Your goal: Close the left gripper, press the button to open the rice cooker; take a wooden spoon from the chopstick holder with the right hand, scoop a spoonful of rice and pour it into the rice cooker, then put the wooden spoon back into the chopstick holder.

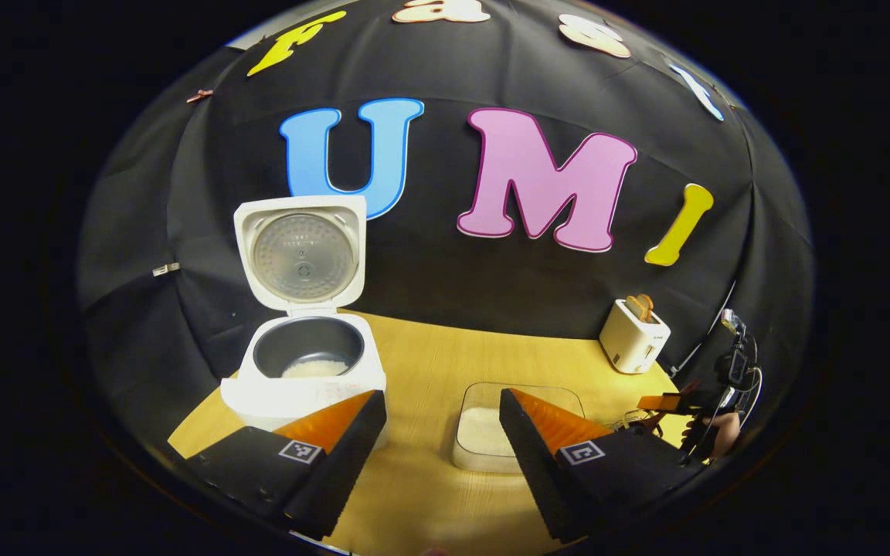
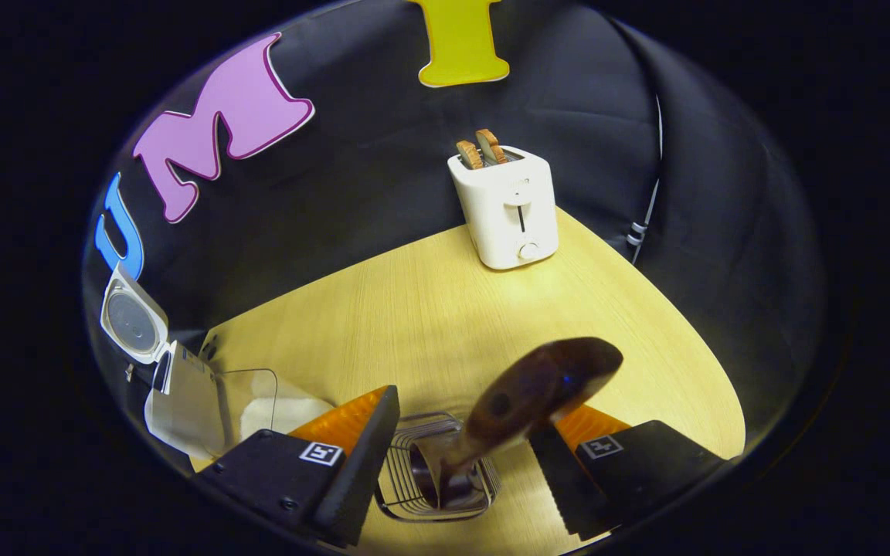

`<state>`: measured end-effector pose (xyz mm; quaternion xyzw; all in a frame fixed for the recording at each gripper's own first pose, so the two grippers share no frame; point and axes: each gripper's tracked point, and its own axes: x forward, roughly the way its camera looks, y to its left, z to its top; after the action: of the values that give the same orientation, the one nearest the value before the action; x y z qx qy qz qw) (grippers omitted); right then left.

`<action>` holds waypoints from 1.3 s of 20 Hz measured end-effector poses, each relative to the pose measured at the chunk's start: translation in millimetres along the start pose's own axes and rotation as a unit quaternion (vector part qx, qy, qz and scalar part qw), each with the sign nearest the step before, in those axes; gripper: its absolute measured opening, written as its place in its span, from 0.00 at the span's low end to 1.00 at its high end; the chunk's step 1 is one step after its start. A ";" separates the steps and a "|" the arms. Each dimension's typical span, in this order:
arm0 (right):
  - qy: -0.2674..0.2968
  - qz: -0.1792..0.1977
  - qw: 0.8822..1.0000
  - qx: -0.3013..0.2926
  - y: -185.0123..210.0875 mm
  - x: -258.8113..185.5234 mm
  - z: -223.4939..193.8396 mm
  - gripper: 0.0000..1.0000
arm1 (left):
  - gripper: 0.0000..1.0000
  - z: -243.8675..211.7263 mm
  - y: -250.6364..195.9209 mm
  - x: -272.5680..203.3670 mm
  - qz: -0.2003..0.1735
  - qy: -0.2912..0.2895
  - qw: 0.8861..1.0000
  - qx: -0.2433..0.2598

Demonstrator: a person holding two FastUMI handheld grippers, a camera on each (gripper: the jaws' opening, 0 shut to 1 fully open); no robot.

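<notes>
The white rice cooker [image 1: 302, 371] stands open at the left of the table, lid [image 1: 302, 259] upright, with a little rice in its dark pot [image 1: 314, 363]. My left gripper [image 1: 441, 409] is open and holds nothing; it hovers in front of the cooker and a clear box of rice [image 1: 484, 436]. In the right gripper view the dark wooden spoon [image 2: 545, 382] stands in the wire chopstick holder [image 2: 406, 479], leaning to the right. My right gripper [image 2: 464, 432] is open around it; the spoon overlaps the right finger, well apart from the left one.
A white toaster [image 2: 511, 205] with two slices in it stands at the back of the wooden table [image 2: 414, 316]. The open rice cooker [image 2: 136, 324] and the rice box [image 2: 236, 405] lie to the left in the right gripper view. A hand [image 1: 723, 428] shows at the far right of the left gripper view.
</notes>
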<state>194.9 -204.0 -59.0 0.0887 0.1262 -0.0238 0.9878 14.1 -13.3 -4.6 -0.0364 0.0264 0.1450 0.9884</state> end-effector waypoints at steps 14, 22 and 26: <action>-0.022 0.014 1.000 -0.003 14.6 -11.8 20.7 0.20 | 0.96 -5.0 26.7 -21.0 0.004 0.000 1.000 0.002; -0.081 -0.004 0.997 -0.013 54.7 -71.5 78.5 0.20 | 0.96 1.9 50.0 -22.5 -0.028 -0.020 0.999 -0.013; -0.100 0.021 0.995 -0.009 108.7 -90.3 89.7 0.20 | 0.96 11.1 80.6 -24.7 -0.027 -0.039 0.999 -0.005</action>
<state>137.0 -111.1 67.6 0.0793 0.0253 -0.0102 0.9965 -32.3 57.6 2.9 -0.0361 -0.0135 0.1196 0.9921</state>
